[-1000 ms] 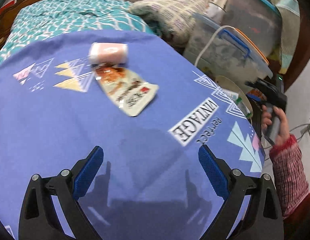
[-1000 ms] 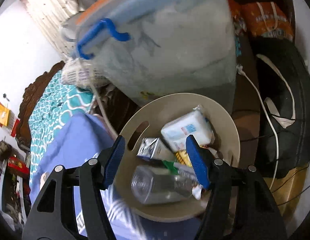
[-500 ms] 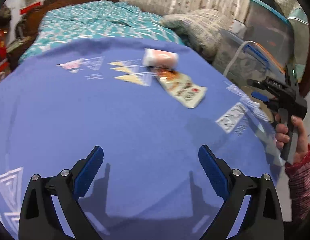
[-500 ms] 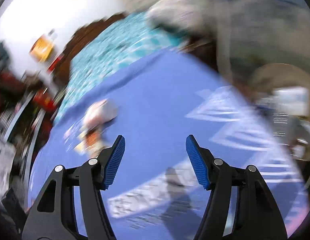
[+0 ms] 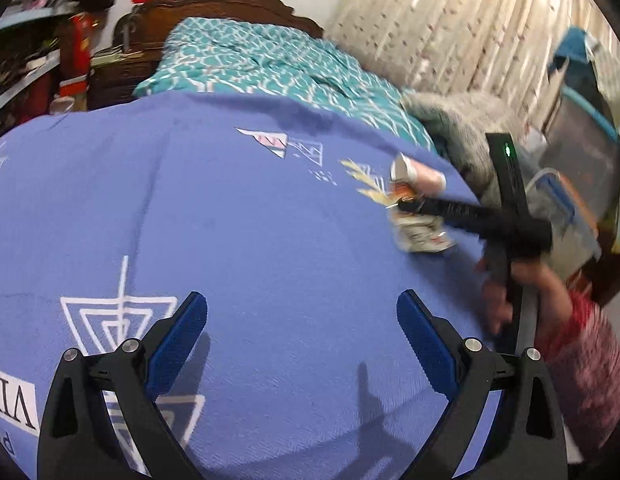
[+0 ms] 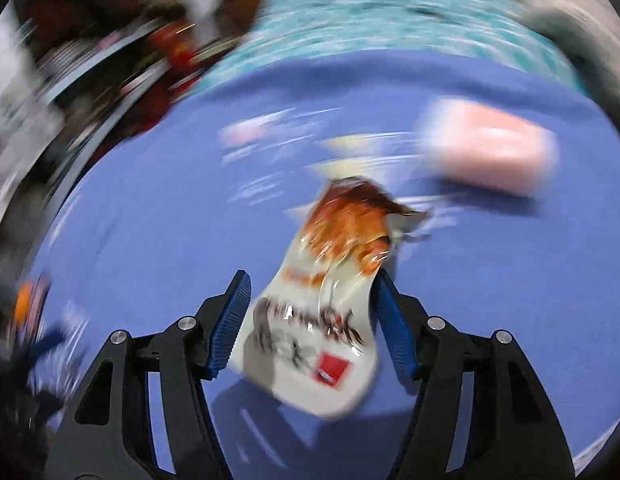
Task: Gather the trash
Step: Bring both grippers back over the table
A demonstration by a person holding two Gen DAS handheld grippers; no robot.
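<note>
Swinging over from the bin, right gripper (image 6: pixel 310 320) is now straddling the crinkled white-and-orange snack wrapper (image 6: pixel 322 312) lying on the blue printed blanket (image 6: pixel 157 216), jaws apart, unclamped. Left gripper (image 5: pixel 301 344) is hovering wide, empty. Blurred pink packet (image 6: pixel 494 148) is lying beyond.

Motion blur is smearing nearly the whole right wrist view: the pink packet (image 6: pixel 494 148) beyond the snack wrapper (image 6: pixel 322 320) is showing no readable print, and the clutter past the bed's far edge is streaking into colours. The wrapper's lettering is staying illegible. In the left wrist view, the right gripper (image 5: pixel 406 204) is covering part of the wrapper, its jaws too blurred to judge.
</note>
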